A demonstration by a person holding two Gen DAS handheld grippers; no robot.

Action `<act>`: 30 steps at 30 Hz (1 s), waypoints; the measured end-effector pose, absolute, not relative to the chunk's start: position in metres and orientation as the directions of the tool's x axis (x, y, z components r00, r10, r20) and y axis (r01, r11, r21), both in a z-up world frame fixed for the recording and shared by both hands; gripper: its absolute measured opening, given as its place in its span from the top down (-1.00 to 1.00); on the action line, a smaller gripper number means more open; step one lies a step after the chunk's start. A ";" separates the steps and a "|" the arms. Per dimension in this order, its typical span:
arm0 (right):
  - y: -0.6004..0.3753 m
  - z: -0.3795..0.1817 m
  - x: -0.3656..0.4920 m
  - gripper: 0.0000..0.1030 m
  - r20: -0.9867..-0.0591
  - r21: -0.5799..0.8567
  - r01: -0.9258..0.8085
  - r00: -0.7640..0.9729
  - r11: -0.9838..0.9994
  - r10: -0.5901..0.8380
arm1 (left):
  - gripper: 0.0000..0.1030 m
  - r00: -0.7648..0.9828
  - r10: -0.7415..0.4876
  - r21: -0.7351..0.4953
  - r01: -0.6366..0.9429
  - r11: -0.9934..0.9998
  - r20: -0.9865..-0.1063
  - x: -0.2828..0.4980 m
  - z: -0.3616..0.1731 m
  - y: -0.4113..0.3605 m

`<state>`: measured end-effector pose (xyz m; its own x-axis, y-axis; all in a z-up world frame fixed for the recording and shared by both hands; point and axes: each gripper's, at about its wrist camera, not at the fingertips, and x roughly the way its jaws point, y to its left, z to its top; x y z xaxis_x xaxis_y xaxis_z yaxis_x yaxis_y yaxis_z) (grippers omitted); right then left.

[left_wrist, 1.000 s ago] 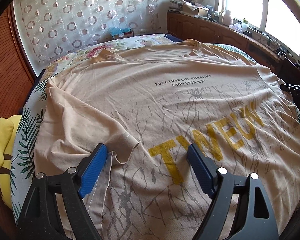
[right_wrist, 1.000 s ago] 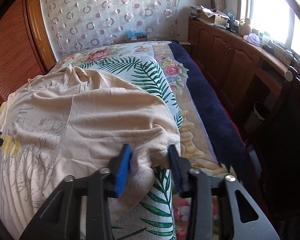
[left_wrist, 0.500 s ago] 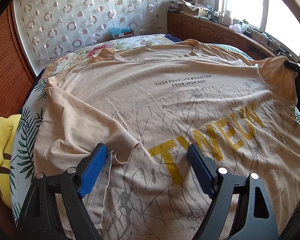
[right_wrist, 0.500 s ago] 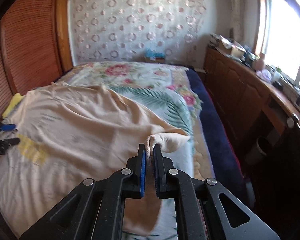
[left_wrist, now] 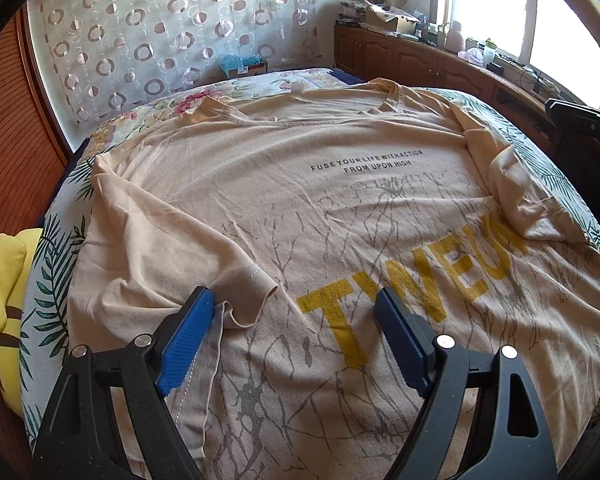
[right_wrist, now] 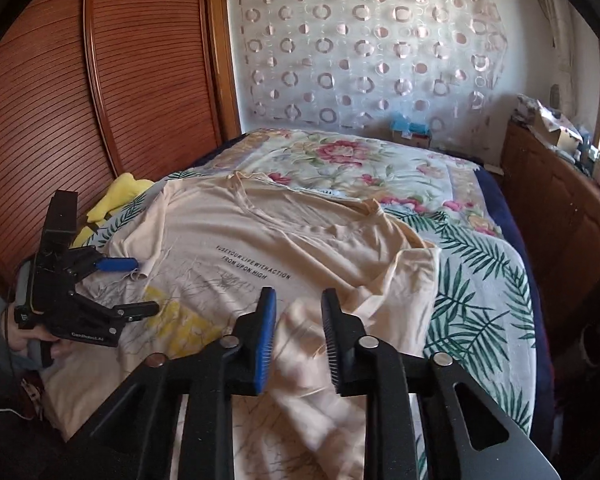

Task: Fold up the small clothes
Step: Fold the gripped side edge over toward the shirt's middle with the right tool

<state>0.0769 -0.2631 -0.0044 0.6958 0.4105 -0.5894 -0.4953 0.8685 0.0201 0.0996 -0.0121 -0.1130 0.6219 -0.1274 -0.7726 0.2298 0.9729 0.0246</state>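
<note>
A beige T-shirt [left_wrist: 300,208] with yellow letters lies face up across the bed. My left gripper [left_wrist: 293,298] hovers open over its lower part, the folded-in left sleeve [left_wrist: 236,280] beside its left finger, nothing held. In the right wrist view the left gripper [right_wrist: 140,286] sits at the shirt's left edge, held by a hand. My right gripper [right_wrist: 298,296] is opening above the shirt's right side. The right sleeve [right_wrist: 300,344] shows blurred in the gap below its pads, not pressed. From the left wrist view that sleeve [left_wrist: 528,208] lies crumpled inward on the shirt.
The floral bedspread [right_wrist: 480,280] shows to the right of the shirt. A yellow cushion [left_wrist: 8,280] lies at the bed's left edge by the wooden slatted door [right_wrist: 60,120]. A wooden cabinet [left_wrist: 420,60] with clutter runs under the window.
My right gripper closed on the right sleeve, lifted and carried it inward over the shirt, then opened; the sleeve now lies folded on the shirt. The left gripper stayed still.
</note>
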 end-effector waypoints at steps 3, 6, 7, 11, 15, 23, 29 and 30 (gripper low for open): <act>-0.273 -0.009 0.076 0.44 -0.606 0.013 -0.456 0.704 0.890 0.369 | -0.62 0.622 -0.127 0.025 0.230 0.973 -0.773 0.100 -0.113 -0.012; -0.278 -0.019 0.079 0.44 -0.634 0.023 -0.440 0.688 0.898 0.353 | -0.62 0.622 -0.128 0.024 0.230 0.973 -0.773 0.100 -0.113 -0.012; -0.271 -0.021 0.081 0.44 -0.644 0.029 -0.440 0.679 0.897 0.354 | -0.62 0.622 -0.128 0.024 0.230 0.973 -0.773 0.099 -0.113 -0.012; -0.252 -0.032 0.094 0.44 -0.685 0.043 -0.457 0.634 0.888 0.360 | -0.62 0.622 -0.127 0.025 0.230 0.973 -0.773 0.100 -0.113 -0.012; -0.225 -0.047 0.109 0.44 -0.721 0.065 -0.480 0.583 0.875 0.374 | -0.62 0.622 -0.127 0.025 0.230 0.973 -0.773 0.100 -0.113 -0.012; -0.182 -0.053 0.126 0.44 -0.708 0.136 -0.569 0.517 0.811 0.481 | -0.62 0.622 -0.128 0.024 0.230 0.973 -0.772 0.100 -0.113 -0.012; -0.171 -0.044 0.123 0.44 -0.668 0.133 -0.602 0.532 0.787 0.520 | -0.62 0.622 -0.128 0.024 0.230 0.973 -0.772 0.100 -0.113 -0.012; -0.175 -0.042 0.123 0.44 -0.665 0.129 -0.598 0.540 0.791 0.516 | -0.62 0.622 -0.128 0.024 0.230 0.973 -0.772 0.100 -0.113 -0.012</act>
<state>0.1229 -0.1745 -0.0419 0.5399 0.5161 -0.6650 -0.5975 0.7914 0.1290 0.0998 -0.0116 -0.1131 0.6223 -0.1280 -0.7723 0.2299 0.9729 0.0240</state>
